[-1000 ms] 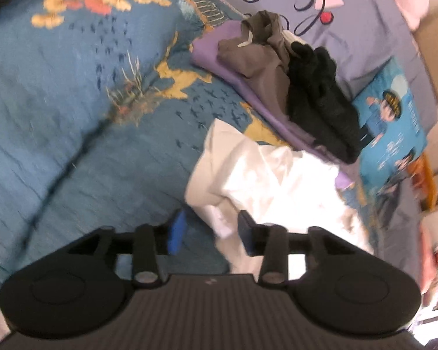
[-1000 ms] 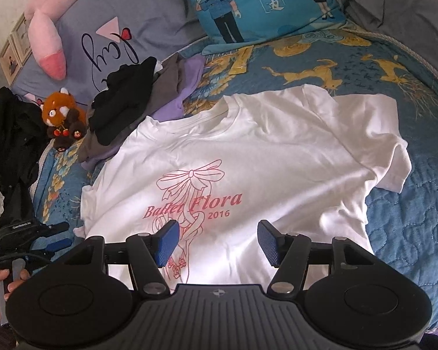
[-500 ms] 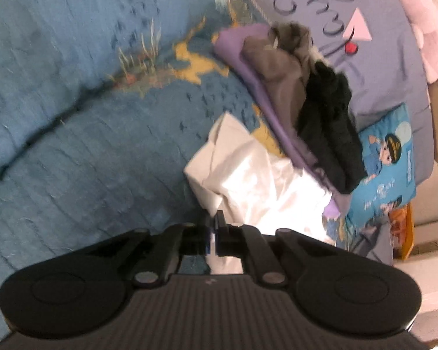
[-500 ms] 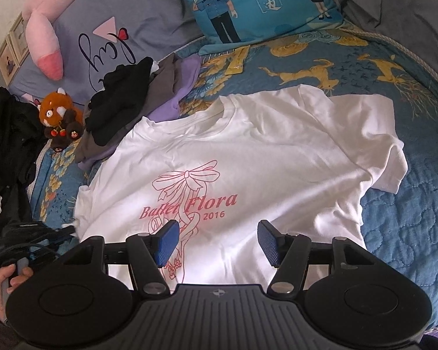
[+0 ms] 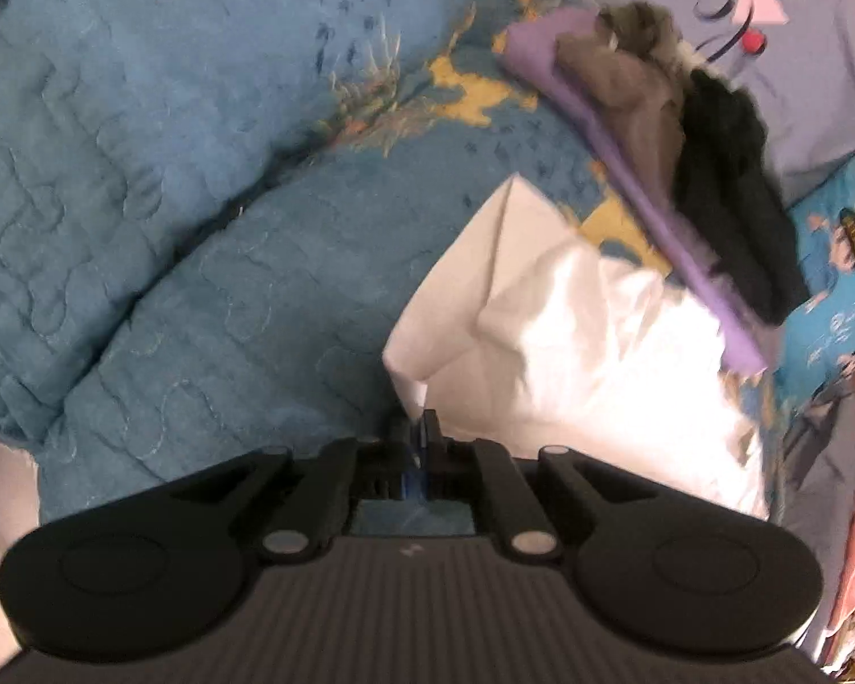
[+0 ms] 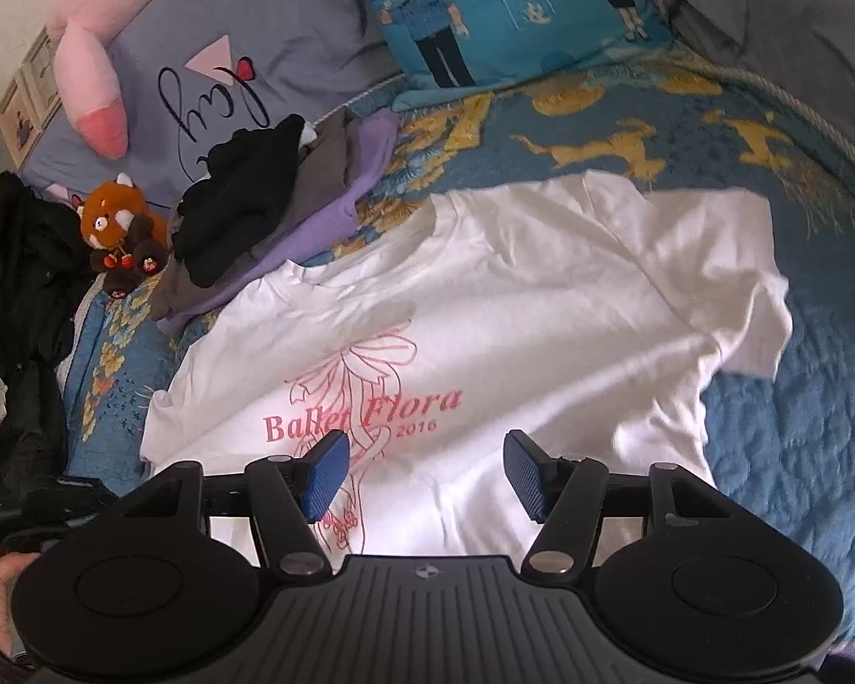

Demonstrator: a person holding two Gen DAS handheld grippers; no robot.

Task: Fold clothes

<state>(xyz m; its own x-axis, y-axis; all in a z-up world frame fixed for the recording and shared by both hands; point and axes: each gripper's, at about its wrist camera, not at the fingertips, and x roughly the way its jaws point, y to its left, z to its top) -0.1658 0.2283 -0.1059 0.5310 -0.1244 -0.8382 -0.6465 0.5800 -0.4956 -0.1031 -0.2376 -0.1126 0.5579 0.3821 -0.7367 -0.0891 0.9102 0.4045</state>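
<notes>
White T-shirt (image 6: pixel 541 308), pink bow print; blue quilt (image 6: pixel 781 433), gold deer pattern; stacked clothes (image 6: pixel 268 211) black, grey, purple.

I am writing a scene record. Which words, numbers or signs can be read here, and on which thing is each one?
"Ballet Flora": pink print on the white cotton T-shirt.
"2016": same print, below the name.
Black cursive on the grey-lilac pillow: not legible.
White characters on the blue cartoon-officer cushion: too blurred.
</notes>
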